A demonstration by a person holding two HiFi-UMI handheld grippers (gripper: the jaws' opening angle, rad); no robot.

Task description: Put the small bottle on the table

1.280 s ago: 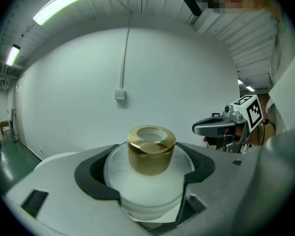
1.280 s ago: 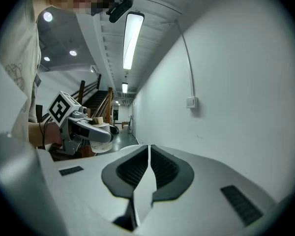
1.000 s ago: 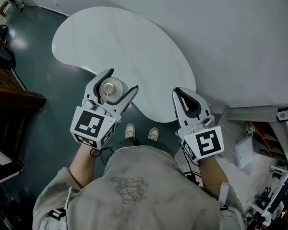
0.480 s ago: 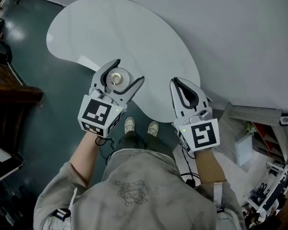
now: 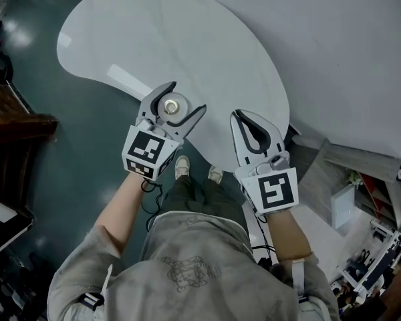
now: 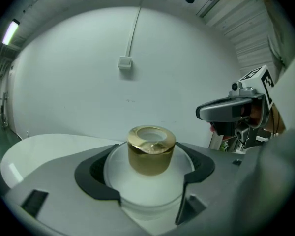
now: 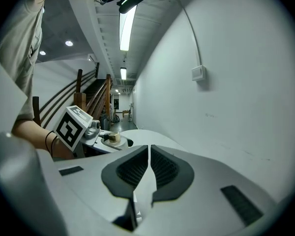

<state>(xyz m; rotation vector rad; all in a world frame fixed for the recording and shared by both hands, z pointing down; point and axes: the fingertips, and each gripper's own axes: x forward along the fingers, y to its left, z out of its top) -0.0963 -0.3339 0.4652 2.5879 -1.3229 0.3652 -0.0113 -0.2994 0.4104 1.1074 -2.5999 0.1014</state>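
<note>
The white, kidney-shaped desk (image 5: 187,32) stands against a pale wall, with dark floor (image 5: 73,146) below its curved near edge. No bare part of it in view carries anything.

The left gripper (image 5: 185,99) is held over that near edge, about where the curve turns inward. Its fingers are set partly apart and closed on the body of the small bottle (image 5: 172,103). The left gripper view shows the black pads pressing the frosted body from both sides, well below the gold cap (image 6: 151,149). The bottle is upright with its cap uppermost, presumably so it can go down on its base. No view shows whether the base touches the desk; it is judged to be held in the air.

The right gripper (image 5: 244,117) is beside the desk's near right edge, well apart from the bottle. Its fingers are pressed together with nothing between them. It appears to be kept aside so as not to obstruct the placing.

The task is judged not yet done. The remaining move calls for carrying the bottle further in from the edge, since a release this close to the rim risks a fall.
</note>
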